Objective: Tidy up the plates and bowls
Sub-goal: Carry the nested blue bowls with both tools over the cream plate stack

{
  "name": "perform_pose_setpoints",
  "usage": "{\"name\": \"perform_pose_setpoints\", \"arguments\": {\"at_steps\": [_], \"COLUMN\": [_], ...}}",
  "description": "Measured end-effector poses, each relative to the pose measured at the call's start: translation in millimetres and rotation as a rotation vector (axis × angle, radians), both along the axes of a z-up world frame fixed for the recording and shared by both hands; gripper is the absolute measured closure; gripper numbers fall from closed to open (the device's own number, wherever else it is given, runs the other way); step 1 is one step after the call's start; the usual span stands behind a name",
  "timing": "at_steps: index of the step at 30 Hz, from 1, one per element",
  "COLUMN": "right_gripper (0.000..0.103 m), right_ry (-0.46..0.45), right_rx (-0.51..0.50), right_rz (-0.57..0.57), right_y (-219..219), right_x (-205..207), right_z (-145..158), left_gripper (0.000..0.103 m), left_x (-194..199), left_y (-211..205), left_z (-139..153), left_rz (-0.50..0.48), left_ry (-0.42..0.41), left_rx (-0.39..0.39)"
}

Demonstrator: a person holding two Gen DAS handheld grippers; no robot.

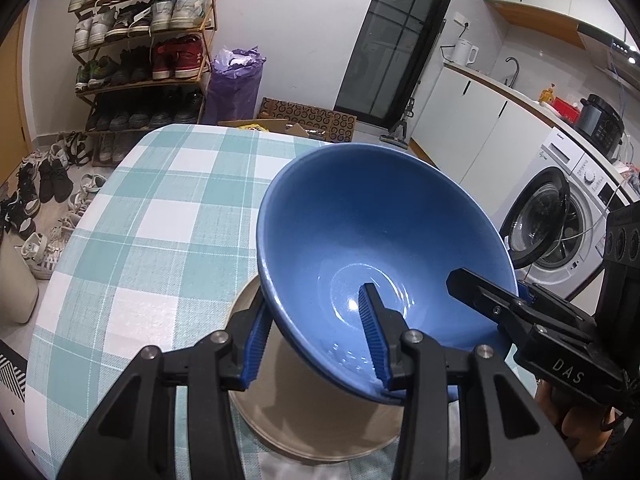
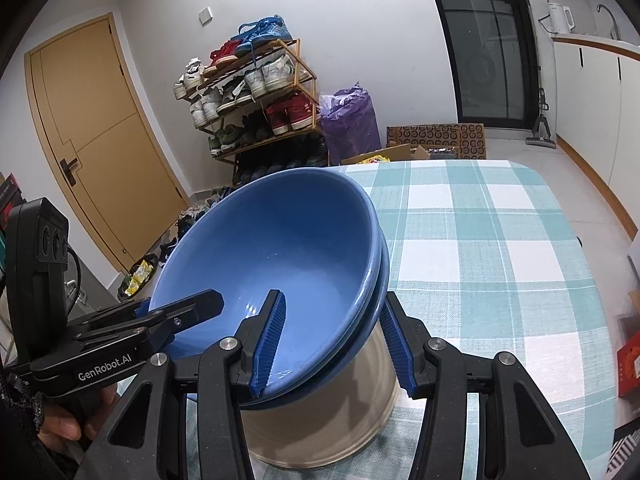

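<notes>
both hand-held grippers, left (image 1: 316, 336) and right (image 2: 334, 344), gripped the round blue stacked bowls (image 2: 280, 248) above the beige plates (image 2: 344, 420).

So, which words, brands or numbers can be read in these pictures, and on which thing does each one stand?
"DAS": on the right gripper, as the left wrist view shows it.
"GenRobot.AI": on the left gripper, as the right wrist view shows it.
Washing machine: a brand mark and panel labels, too small to read.
Cooker: panel print, too blurred to read.
Bowls, plates: no text.
</notes>
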State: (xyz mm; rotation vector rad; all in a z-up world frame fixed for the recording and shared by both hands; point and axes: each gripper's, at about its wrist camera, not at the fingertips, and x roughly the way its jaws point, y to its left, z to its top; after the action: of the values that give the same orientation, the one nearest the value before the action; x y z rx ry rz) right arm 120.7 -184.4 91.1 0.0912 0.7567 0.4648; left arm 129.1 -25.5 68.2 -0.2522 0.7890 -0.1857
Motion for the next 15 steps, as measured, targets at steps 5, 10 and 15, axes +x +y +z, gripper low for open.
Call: {"name": "perform_pose_setpoints", "arguments": {"at_steps": [5,10,15], "right_gripper": [0.053,0.053,0.054], "right_ry": [0.013,0.021,0.032], "right_rx": [-0.002,-0.007,-0.012], "right_rz": [0.007,0.013,0.018], "right_y": [4,7,9], "right_x": [4,7,10], "right_z": [-6,-11,-18], "left_gripper": [0.061,0.061,0.061], "left_x": [2,3,6], "left_y": [3,5,7], "left_z": [-6,-10,-13], "left_rz": [0.006,0.014,0.018], "left_ry": [0.011,0.02,0.028], "left_rx": [0.005,0.012,0.013]}}
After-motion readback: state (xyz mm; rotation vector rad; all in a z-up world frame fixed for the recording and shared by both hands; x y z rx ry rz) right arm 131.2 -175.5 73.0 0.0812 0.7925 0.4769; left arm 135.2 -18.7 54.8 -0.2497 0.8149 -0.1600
